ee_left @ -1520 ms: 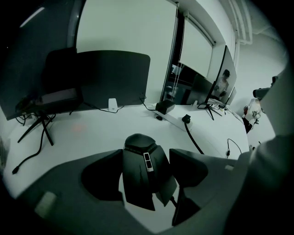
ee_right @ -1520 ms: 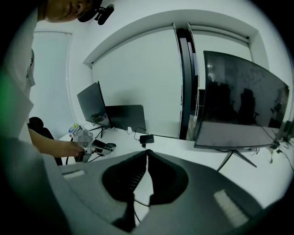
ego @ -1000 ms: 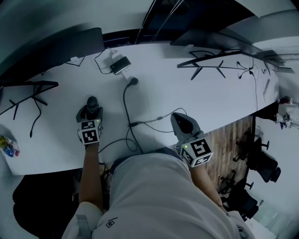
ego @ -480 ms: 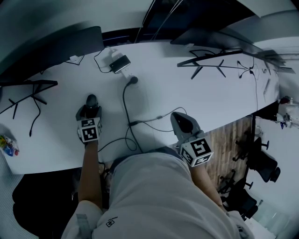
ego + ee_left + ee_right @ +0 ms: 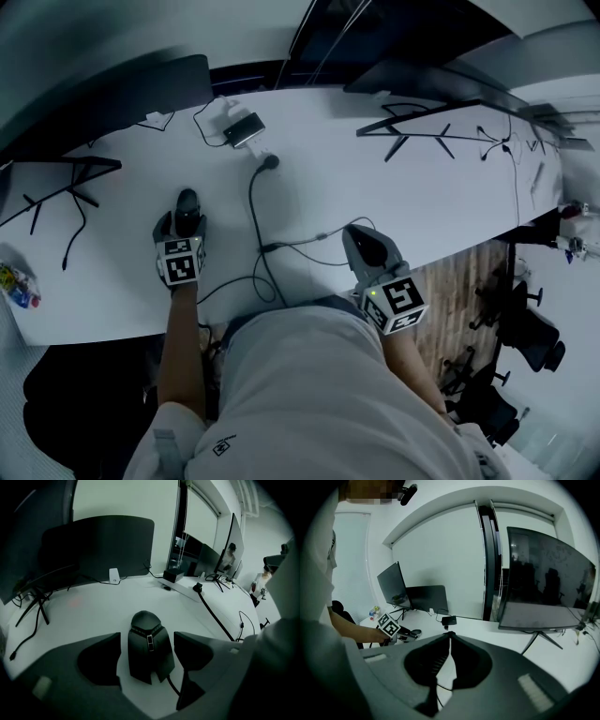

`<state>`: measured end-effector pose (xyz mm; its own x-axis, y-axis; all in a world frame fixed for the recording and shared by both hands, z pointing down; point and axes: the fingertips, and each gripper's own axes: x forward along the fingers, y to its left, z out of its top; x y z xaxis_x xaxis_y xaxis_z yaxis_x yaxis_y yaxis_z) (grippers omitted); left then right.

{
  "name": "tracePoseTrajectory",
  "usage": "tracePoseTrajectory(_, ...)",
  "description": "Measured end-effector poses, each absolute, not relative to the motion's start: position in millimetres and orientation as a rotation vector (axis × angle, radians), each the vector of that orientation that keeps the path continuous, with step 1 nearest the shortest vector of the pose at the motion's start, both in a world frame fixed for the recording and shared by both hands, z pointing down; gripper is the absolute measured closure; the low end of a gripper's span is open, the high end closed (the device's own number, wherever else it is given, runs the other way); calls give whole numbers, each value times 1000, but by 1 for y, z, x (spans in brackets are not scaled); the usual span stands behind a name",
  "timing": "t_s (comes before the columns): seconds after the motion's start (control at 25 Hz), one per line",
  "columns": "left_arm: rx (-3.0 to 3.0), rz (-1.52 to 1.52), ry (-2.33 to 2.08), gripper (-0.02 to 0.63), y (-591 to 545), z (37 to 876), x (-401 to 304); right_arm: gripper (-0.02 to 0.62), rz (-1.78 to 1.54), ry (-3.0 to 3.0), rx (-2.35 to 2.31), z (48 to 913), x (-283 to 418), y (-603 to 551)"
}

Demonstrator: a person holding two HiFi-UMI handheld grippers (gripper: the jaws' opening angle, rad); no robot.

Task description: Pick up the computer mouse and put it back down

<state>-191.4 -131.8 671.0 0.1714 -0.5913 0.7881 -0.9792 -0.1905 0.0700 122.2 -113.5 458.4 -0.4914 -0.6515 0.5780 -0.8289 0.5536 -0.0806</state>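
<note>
Computer mouse is lying on the desk between the jaws of the left gripper, which have just been opening and stand spread, not touching it. The putting-down is judged finished; a withdrawal clear of the cable is needed. Counted: one desk, two grippers, one mouse. The right gripper is pressed together, empty.

Black angular plastic computer mouse flat on the white bench, between the jaws of the left gripper, clear of both. Just been opening wider. Behind, a dark curved monitor.
</note>
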Motion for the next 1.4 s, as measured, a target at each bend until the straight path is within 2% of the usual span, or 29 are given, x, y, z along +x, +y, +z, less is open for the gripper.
tracePoseTrajectory(0.32,1874,823,-1528,271,-116,645,-192,583,454,-2356,1158,450,120,-104)
tracePoseTrajectory(0.36,1879,821,-1537,289,-112,640,-191,583,449,-2365,1152,448,120,-103)
tracePoseTrajectory(0.48,1898,815,-1576,405,-102,623,-189,583,432,-2395,1137,442,119,-99)
tracePoseTrajectory(0.68,1922,770,-1642,554,-85,590,-186,583,402,-2454,1093,432,111,-93)
tracePoseTrajectory(0.76,1940,735,-1666,592,-78,573,-183,583,393,-2477,1069,429,107,-91)
tracePoseTrajectory(1.4,2128,418,-1718,598,-27,450,-127,583,316,-2676,835,394,69,-63)
